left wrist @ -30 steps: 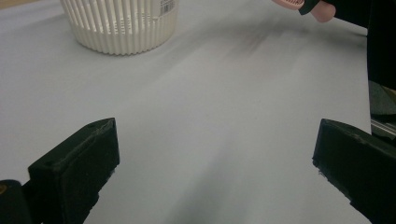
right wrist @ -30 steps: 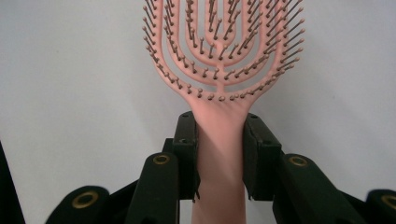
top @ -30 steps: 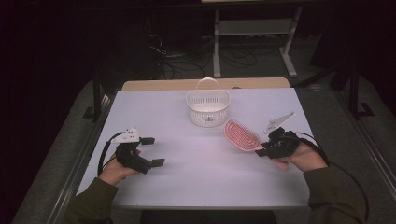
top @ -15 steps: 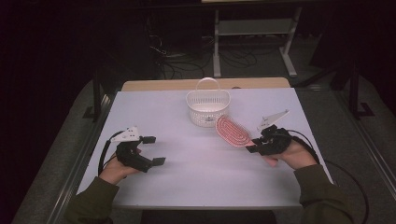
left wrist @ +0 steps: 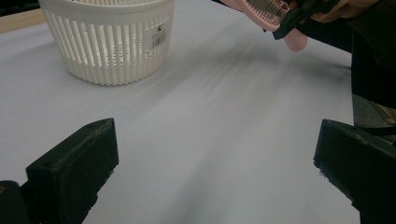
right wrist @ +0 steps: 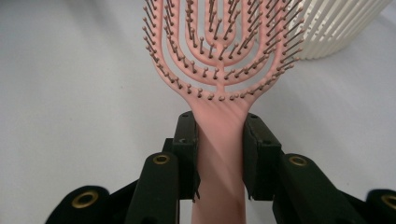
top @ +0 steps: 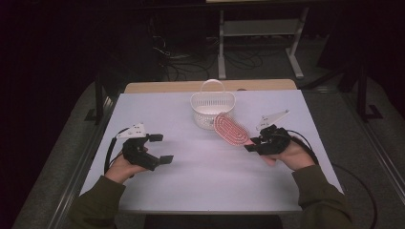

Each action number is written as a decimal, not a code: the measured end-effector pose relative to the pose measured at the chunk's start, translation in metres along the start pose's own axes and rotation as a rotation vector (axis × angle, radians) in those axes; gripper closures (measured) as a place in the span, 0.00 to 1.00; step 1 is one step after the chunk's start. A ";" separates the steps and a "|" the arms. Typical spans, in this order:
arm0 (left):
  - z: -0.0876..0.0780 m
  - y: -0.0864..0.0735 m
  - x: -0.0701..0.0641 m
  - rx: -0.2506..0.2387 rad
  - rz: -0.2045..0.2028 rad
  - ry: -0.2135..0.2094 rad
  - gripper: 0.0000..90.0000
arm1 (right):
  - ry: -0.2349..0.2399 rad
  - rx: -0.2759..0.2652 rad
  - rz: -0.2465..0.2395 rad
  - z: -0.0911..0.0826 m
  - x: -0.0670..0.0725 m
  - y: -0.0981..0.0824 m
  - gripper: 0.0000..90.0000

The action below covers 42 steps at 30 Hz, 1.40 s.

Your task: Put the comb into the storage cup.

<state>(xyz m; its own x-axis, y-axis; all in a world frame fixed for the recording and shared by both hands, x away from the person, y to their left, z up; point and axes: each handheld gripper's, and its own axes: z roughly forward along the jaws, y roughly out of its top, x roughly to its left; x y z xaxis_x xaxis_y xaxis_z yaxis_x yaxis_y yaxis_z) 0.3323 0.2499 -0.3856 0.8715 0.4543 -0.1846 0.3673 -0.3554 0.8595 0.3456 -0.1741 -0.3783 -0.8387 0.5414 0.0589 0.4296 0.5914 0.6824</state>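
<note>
A pink vented hairbrush [top: 230, 129] [right wrist: 219, 56] is held off the table by its handle, bristles up, its head just right of the white slatted basket [top: 212, 109] [left wrist: 109, 39]. My right gripper [top: 251, 145] [right wrist: 219, 140] is shut on that handle, one jaw on each side. The brush's handle end [left wrist: 280, 18] appears at the top right of the left gripper view. My left gripper [top: 158, 149] [left wrist: 215, 163] rests low over the table at the left, jaws wide apart with nothing between them.
The white table top [top: 205, 176] ends in a wooden strip [top: 157, 87] behind the basket. A metal frame [top: 258, 28] and cables lie on the dark floor beyond. Bare table lies between the two hands.
The right gripper has carried the brush left and toward the basket; the brush head now nearly meets the basket's right side. The left gripper has stayed put.
</note>
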 end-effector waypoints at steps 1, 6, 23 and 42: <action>0.001 0.002 0.000 0.005 0.004 -0.002 0.00 | -0.001 -0.006 -0.004 0.000 0.000 0.001 0.76; 0.010 0.010 -0.002 -0.008 -0.001 -0.014 0.00 | -0.004 -0.030 -0.003 0.001 0.002 0.007 0.76; 0.035 0.041 -0.002 -0.019 0.014 -0.072 0.00 | -0.043 -0.081 -0.030 0.012 0.009 0.010 0.76; 0.049 0.056 -0.013 -0.056 0.003 -0.096 0.00 | -0.047 -0.138 -0.034 0.013 0.019 0.014 0.76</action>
<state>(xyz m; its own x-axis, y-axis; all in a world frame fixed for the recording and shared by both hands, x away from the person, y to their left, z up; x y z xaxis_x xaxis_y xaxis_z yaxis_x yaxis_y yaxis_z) 0.3573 0.1840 -0.3588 0.9009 0.3718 -0.2241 0.3479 -0.3098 0.8849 0.3404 -0.1478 -0.3776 -0.8341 0.5517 0.0015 0.3481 0.5242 0.7772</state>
